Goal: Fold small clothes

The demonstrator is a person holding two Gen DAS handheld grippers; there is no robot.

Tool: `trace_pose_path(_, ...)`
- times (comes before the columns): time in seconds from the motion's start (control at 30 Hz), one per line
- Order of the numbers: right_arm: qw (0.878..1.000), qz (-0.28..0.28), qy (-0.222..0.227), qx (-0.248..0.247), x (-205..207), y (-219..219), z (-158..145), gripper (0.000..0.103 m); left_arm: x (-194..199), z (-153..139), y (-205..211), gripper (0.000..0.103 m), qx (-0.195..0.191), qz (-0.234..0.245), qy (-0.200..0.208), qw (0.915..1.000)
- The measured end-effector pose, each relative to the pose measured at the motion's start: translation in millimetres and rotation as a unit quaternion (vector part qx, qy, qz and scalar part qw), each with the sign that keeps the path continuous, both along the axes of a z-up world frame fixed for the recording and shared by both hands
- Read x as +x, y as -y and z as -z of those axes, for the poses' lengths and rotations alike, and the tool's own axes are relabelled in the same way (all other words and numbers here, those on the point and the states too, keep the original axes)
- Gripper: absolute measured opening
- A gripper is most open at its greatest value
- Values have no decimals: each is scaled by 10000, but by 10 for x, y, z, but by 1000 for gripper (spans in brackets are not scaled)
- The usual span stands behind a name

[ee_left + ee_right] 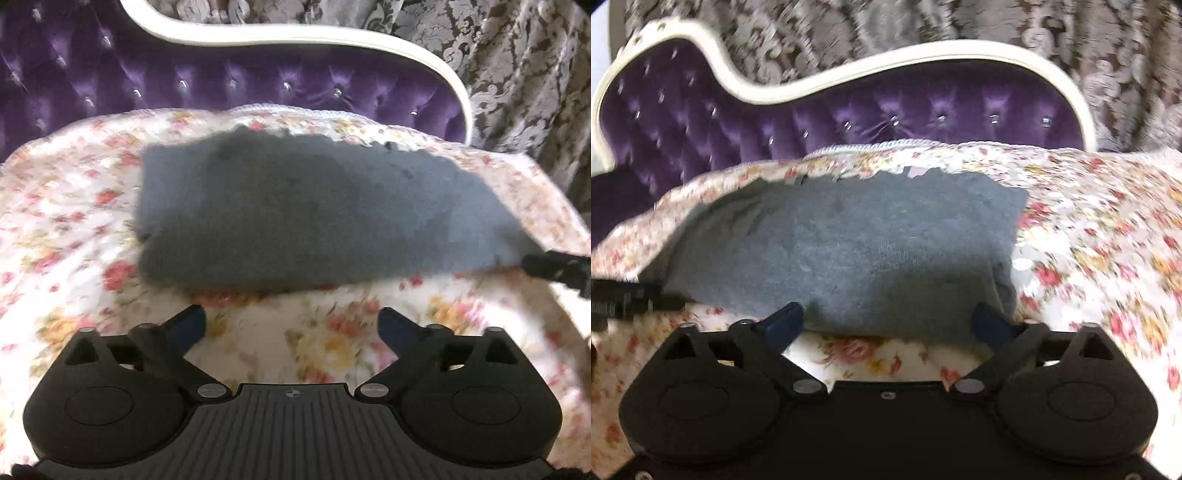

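Observation:
A grey garment (295, 210) lies folded into a flat oblong on the floral bedspread (74, 206). My left gripper (291, 325) is open and empty, just short of the garment's near edge. The right gripper's black tip (554, 267) shows at the garment's right corner. In the right wrist view the garment (849, 251) fills the middle. My right gripper (890, 321) is open, its fingertips (786, 323) at the garment's near edge, the cloth lying just past the jaws. The left gripper's tip (628, 299) shows at the garment's left corner.
A purple tufted headboard (221, 85) with a cream curved frame (332, 42) stands behind the bed. Patterned grey curtains (517, 74) hang behind it. The bedspread (1108, 258) extends to the right of the garment.

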State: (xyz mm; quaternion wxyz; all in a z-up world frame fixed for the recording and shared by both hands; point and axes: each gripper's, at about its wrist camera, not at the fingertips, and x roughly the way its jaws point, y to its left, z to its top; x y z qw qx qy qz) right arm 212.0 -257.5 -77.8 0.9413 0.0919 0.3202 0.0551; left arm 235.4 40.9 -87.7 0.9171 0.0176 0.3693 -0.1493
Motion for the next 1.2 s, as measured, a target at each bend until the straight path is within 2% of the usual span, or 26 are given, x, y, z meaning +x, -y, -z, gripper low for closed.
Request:
trace_pose_path(0.07,10000,87,8,-44,-107,-72,-8,103,-131,54,49,103,304,-143,142,9993)
trace_pose_path(0.13,9997,167,-96,-117,-183,-159,35,103,-226,96,41,103,200,-364,257,9988)
trace_pose_path(0.2,9995,185,-217,-92,-235,-243,120,103,-259,117,74,103,285,-476,332,9979)
trace_pose_path(0.43,9957,356,-405,-758,-220,-418,225,103,-256,113,85,103,371,-578,369,9970)
trace_pose_path(0.9,9971,486,-387,-443,-223,-332,290,103,-315,137,103,103,361,-586,395,9968)
trace_pose_path(1.2,9970,496,-377,-449,-226,-340,292,103,-315,137,99,103,355,-587,395,9969)
